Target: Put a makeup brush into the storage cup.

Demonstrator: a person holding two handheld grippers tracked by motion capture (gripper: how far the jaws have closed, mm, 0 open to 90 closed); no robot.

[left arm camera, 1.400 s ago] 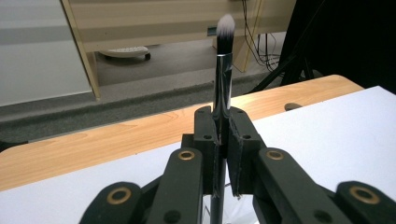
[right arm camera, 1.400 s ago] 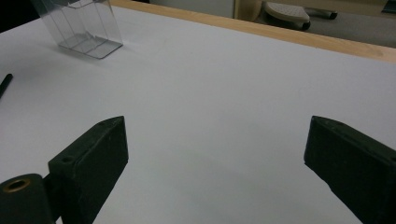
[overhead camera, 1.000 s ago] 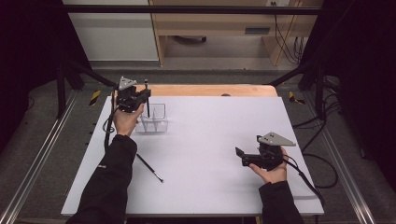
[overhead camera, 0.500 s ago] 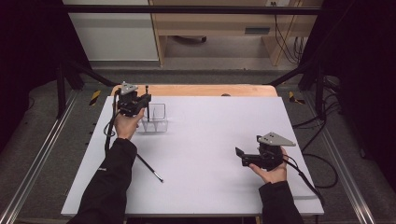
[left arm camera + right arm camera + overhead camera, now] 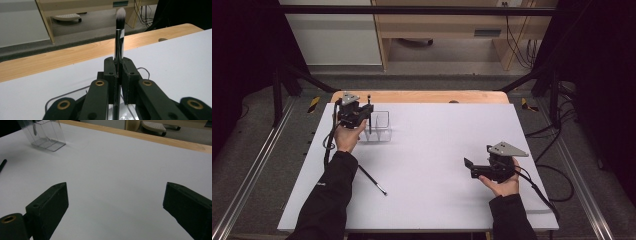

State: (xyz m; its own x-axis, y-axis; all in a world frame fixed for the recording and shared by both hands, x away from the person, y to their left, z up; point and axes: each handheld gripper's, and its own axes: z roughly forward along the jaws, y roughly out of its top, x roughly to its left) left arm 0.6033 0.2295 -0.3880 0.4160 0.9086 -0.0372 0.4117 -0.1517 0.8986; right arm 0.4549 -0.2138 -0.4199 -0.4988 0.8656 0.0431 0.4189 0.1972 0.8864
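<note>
Right gripper [image 5: 473,168] rests low over the white board [image 5: 437,165] on the near right side, jaws wide apart, nothing between them. A second brush [image 5: 373,180] lies flat on the board near the left forearm. Farther back on the left, left gripper [image 5: 364,114] is clamped on a brush [image 5: 119,42], held upright, bristles up, its lower end over the clear holder [image 5: 381,126]. No readable writing or brand on any item.
</note>
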